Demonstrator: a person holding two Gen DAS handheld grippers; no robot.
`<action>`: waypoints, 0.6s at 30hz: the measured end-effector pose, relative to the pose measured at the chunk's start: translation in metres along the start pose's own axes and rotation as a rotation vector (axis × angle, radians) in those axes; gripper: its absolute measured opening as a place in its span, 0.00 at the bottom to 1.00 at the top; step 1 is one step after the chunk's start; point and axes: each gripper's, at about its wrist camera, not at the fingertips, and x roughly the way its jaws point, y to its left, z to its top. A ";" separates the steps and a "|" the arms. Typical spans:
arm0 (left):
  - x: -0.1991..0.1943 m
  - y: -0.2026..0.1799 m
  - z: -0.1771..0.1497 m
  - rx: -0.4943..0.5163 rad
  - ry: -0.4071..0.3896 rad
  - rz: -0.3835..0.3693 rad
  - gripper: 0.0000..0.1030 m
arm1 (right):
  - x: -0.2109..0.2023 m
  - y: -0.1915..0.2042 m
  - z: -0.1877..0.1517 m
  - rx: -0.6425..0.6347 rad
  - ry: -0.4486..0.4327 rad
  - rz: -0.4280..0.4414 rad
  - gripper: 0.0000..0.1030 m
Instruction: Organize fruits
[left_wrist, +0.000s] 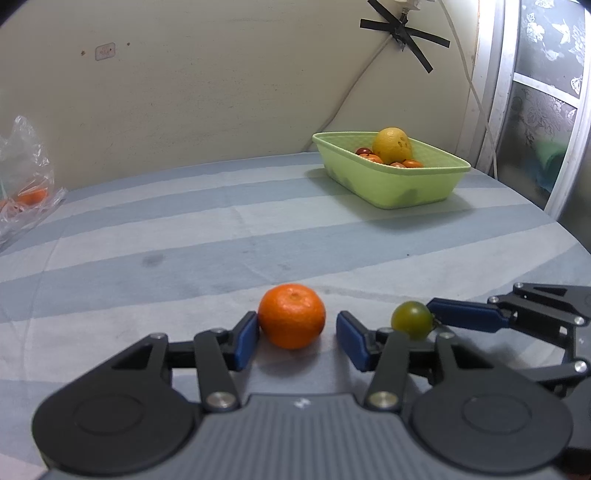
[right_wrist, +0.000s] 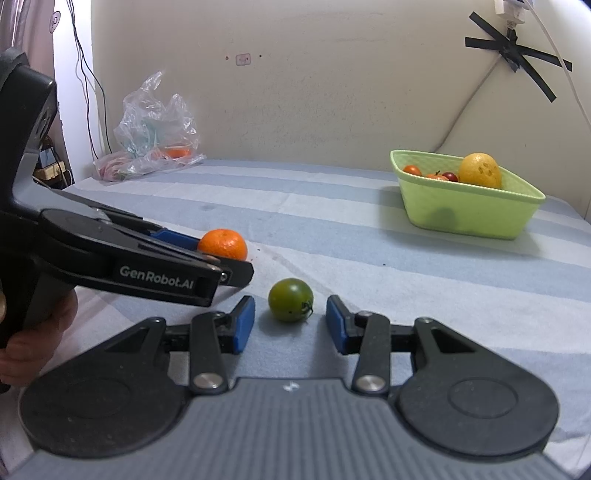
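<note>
Striped bench; mandarin (left_wrist: 291, 316), soft-skinned, between open left gripper (left_wrist: 297, 339); green tomato (right_wrist: 290, 300), slippery, between open right gripper (right_wrist: 290, 325).

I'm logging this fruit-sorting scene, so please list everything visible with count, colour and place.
mandarin: 1, orange, on cloth between left gripper's fingers
tomato: 1, green, on cloth between right gripper's fingers
basket: 1, light green, far right, holding a yellow fruit and small red-orange fruits
plastic bag: 1, clear, far left by wall
tablecloth: 1, blue-striped
black tape: crossed strips, on wall
left gripper: open
right gripper: open
</note>
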 end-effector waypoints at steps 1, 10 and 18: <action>0.000 0.000 0.000 0.000 0.000 0.000 0.48 | 0.000 0.000 0.000 0.000 0.000 0.000 0.45; -0.002 -0.001 -0.004 -0.006 -0.011 0.005 0.52 | -0.002 0.001 0.000 0.009 -0.005 0.001 0.47; -0.006 0.002 -0.007 -0.026 -0.013 0.028 0.55 | -0.004 0.002 -0.001 0.006 -0.015 -0.001 0.52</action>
